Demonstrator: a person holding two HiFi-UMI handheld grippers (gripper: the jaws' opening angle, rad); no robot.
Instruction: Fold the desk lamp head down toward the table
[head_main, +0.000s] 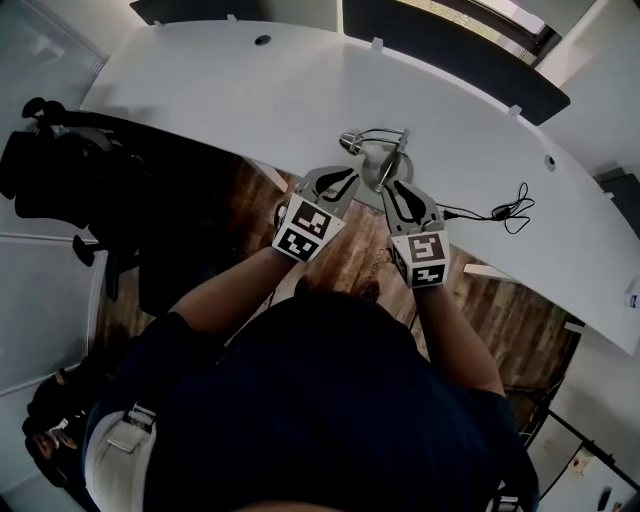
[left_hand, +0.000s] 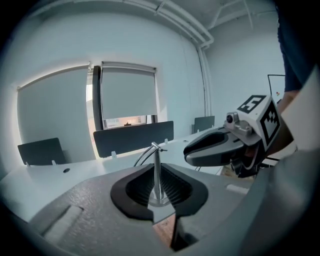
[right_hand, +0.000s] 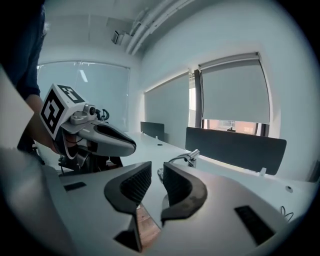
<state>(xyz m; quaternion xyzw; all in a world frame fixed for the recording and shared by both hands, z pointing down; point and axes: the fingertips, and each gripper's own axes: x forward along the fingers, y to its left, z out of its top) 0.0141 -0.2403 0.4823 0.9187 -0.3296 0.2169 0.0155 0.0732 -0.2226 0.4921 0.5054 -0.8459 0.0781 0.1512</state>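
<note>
A small silver desk lamp stands near the front edge of the white desk, its thin arm bent over at the top. Both grippers hover just short of it, side by side. The left gripper has its jaws a narrow slit apart; in the left gripper view the lamp's upright post shows through that slit, standing farther off on the desk. To its right, the right gripper is open with nothing between its pads. In the right gripper view the lamp lies beyond the jaws.
A black cable runs from the lamp to the right across the desk. Dark divider panels line the far edge. A black office chair stands at the left over wooden floor. The person's arms and torso fill the lower view.
</note>
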